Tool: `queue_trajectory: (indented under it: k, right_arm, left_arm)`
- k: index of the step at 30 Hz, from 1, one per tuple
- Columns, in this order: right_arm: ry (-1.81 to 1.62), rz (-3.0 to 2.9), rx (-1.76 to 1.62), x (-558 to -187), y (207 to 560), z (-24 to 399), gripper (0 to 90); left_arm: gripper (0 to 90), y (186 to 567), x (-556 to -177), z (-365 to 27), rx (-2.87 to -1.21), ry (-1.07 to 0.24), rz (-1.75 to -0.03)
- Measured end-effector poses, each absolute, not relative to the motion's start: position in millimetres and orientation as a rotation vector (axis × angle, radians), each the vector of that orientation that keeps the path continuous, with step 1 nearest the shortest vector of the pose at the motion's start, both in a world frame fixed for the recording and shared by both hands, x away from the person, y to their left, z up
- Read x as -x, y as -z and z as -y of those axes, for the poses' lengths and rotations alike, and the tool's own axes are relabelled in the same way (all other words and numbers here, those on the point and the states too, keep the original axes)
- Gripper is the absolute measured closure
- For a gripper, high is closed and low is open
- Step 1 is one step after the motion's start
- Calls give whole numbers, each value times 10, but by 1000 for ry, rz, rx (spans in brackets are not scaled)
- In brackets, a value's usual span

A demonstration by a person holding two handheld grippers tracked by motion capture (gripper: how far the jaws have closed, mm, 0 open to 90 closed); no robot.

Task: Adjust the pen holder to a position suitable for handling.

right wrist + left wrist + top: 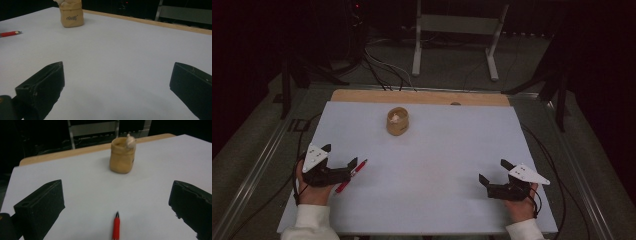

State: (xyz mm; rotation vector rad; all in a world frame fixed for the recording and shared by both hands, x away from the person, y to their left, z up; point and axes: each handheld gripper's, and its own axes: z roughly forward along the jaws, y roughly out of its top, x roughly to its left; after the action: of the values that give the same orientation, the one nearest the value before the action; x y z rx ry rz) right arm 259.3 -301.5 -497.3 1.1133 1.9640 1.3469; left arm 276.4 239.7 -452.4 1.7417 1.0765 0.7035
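A red pen (351, 176) lies on the white table top (437, 165) at the near left. My left gripper (340, 155) hovers over it, open; in the left gripper view the pen (116, 227) points forward, midway between the wide-apart jaws, which do not touch it. A small tan sack-like pot (397, 121) with something pale inside stands upright toward the back centre, also seen as the pot (122, 155) straight ahead of the left gripper (117, 187). My right gripper (493, 171) is open at the near right, nothing between its jaws; its view shows the pot (71, 13) and pen (10, 33) far left.
A wooden strip (422, 97) runs along the table's far edge. Beyond it are a grey metal stand (455, 30) and cables on the floor. Metal rails flank the table. The white top between the two grippers is bare.
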Motion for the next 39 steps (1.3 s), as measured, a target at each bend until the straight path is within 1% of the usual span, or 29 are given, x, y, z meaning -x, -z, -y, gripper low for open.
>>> queue_trajectory:
  k: [7,11,20,32,39]
  right_arm:
    - [-1356,-1957,-1105,-2595,4972,3012,2]
    - [-1361,-1952,-1108,-2598,4971,3015,2]
    - [-1358,-1950,-1109,-2601,4970,3017,2]
    - [-1356,-1949,-1112,-2605,4972,3013,2]
    - [-1357,-1949,-1113,-2606,4974,3013,2]
  left_arm:
    - [6,4470,-2966,-2250,-1751,-710,-1035]
    - [7,4445,-3076,-2195,-1734,-695,-1056]
    - [7,4424,-3344,-2094,-1751,-682,-1055]
    - [7,4348,-3606,-1973,-1757,-670,-1010]
    - [7,4368,-3738,-1889,-1766,-671,-1003]
